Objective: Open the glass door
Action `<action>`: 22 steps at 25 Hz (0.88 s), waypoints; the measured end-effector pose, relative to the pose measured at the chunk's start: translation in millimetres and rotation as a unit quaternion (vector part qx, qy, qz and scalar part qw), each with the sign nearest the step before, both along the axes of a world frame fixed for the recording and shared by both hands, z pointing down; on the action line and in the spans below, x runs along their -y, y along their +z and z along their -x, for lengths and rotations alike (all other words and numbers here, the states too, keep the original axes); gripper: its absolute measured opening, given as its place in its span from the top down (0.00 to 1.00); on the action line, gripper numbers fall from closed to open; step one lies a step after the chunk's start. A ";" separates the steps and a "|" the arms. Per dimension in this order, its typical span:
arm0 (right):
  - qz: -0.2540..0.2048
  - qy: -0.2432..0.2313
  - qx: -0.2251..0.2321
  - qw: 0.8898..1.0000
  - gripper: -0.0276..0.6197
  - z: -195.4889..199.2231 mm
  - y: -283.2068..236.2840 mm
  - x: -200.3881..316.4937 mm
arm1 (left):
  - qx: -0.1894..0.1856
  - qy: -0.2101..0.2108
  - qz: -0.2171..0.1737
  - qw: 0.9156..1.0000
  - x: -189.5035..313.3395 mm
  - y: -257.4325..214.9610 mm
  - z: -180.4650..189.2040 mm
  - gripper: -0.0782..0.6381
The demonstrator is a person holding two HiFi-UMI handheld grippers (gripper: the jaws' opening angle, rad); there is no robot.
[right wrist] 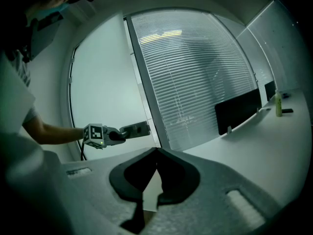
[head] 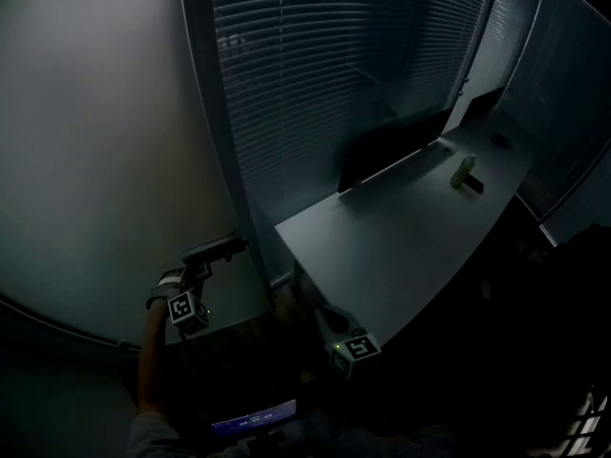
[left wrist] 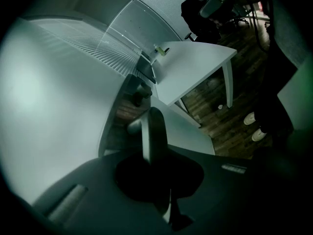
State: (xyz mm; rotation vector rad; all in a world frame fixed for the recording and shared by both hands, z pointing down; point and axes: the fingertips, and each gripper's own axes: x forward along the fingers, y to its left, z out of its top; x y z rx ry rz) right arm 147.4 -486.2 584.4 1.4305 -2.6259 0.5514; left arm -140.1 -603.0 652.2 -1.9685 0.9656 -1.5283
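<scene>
The frosted glass door fills the left of the head view, beside a dark frame post. Its lever handle sticks out near the door's edge. My left gripper is shut on that handle. In the left gripper view the grey lever rises from between the closed jaws of the left gripper. The right gripper view shows the left gripper on the handle from the side. My right gripper hangs lower right of it, shut and empty, its tips touching.
A window with lowered blinds stands right of the frame post. A white desk reaches in from the right, with a dark monitor and a green bottle. A person's white shoes stand on the wood floor.
</scene>
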 end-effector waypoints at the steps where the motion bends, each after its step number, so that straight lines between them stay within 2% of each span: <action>1: 0.000 0.001 0.000 1.000 0.95 -0.2 -0.7 -1.6 | 0.001 0.002 -0.002 1.000 -2.4 -0.8 -0.8 0.89; 12: -0.007 0.010 -0.004 1.000 0.95 -1.4 -3.4 -11.7 | -0.002 0.021 -0.002 1.000 -23.7 2.6 -10.2 0.89; 22: -0.015 0.029 -0.005 0.999 0.95 0.7 -10.6 -48.1 | -0.001 0.036 -0.003 0.999 -55.4 1.1 -15.1 0.89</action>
